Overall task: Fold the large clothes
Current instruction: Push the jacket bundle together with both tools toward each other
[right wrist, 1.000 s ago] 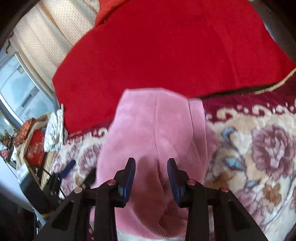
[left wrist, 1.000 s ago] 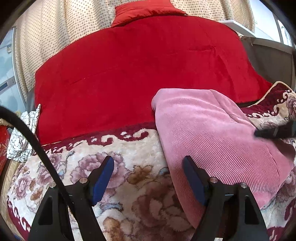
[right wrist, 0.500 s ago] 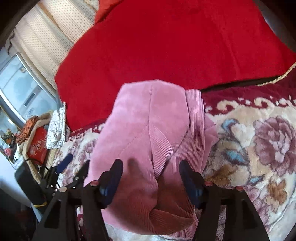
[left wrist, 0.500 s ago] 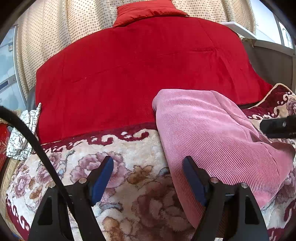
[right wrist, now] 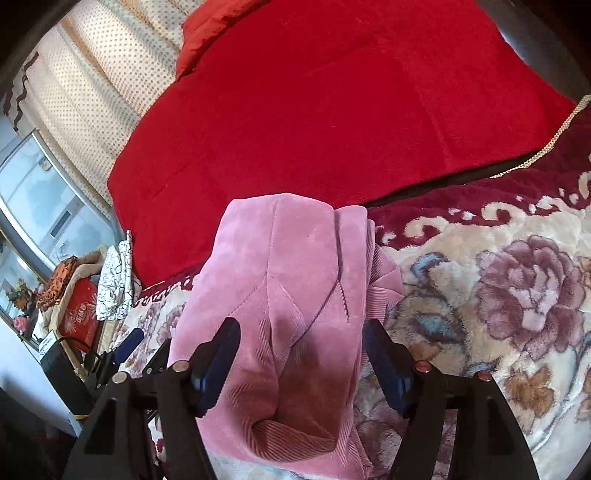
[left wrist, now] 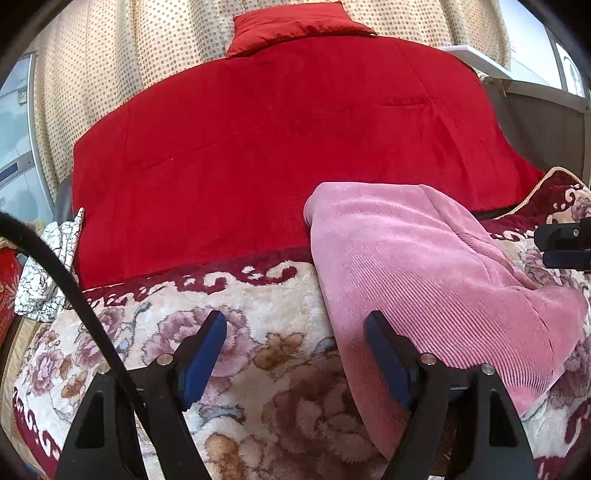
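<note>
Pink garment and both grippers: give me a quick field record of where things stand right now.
garment: pink corduroy garment, folded into a compact bundle
resting on: floral blanket, far end over the red blanket
left gripper: open, holding nothing, beside the garment's left edge
right gripper: jaws opening, garment between them but pads off the cloth
nearby: red pillow at the far end; black-and-white cloth at the left edge

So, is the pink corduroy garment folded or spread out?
Folded: the pink corduroy garment lies as a compact, layered bundle on the floral blanket.
</note>
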Demonstrator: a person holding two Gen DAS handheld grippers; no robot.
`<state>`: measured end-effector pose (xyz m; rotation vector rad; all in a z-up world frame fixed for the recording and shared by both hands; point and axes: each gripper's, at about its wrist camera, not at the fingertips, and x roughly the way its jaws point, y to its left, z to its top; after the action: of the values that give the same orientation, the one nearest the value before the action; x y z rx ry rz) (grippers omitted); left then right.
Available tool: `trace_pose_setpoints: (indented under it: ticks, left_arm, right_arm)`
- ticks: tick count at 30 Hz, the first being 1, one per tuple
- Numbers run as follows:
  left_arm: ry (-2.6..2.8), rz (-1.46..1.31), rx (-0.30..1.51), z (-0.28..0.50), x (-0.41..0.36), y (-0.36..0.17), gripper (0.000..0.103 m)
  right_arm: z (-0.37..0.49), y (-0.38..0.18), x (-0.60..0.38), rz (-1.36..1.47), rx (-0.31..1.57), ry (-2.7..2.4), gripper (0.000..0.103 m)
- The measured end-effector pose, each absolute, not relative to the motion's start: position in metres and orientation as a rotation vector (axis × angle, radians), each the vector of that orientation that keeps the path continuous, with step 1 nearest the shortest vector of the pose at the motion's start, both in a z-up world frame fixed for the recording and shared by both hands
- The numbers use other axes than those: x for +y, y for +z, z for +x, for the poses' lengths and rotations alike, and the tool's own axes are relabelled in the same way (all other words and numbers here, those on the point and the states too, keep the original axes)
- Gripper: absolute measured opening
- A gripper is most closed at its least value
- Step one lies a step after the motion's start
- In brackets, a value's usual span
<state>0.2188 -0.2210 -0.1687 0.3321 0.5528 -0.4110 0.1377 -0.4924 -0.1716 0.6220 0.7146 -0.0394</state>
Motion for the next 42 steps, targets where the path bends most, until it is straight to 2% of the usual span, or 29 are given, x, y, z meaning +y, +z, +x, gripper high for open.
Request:
trace_pose_setpoints:
  ticks: [12, 15, 25, 42]
  left_arm:
    - [-0.470, 0.189, 0.588, 0.228, -0.210, -0.158, 0.079]
    - [-0.488, 0.154, 0.577, 0.227, -0.205, -0.152, 0.086]
    - [-0.596, 0.117, 0.650, 0.229, -0.213, -0.157, 0.086]
    - [-0.584, 0.155, 0.623, 0.228, -0.224, -0.154, 0.086]
  right_arm:
    - [0.134, -0.184, -0.507, 0.697, 0.730, -0.022, 0.073]
    - [0.133, -0.186, -0.511, 0.724, 0.727, -0.013, 0.078]
    - [0.138, -0.205, -0.523, 0.814, 0.754, 0.009, 0.081]
    - [0.152, -0.216, -0.516, 0.859, 0.734, 0.153, 0.081]
